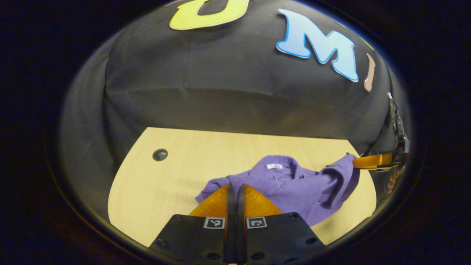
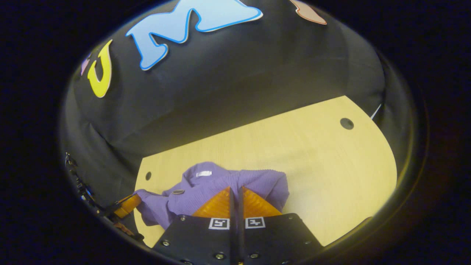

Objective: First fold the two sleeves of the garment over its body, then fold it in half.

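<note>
Honestly you're barely started: the purple sweater [image 1: 290,187] sits bunched in the lower middle of the left gripper view, on the pale wood surface [image 1: 176,176], with no sleeve laid flat over the body yet. So both sleeve folds and the half fold are left, I'd say. Your left gripper [image 1: 235,186] has its fingers pressed together at the fabric edge; whether cloth is caught between them, I can't tell. Same story for your right gripper [image 2: 235,188] in the right gripper view: fingers closed, tips against the sweater. The knit looks soft, ribbed and floppy, with a white neck tag [image 1: 274,166].
</note>
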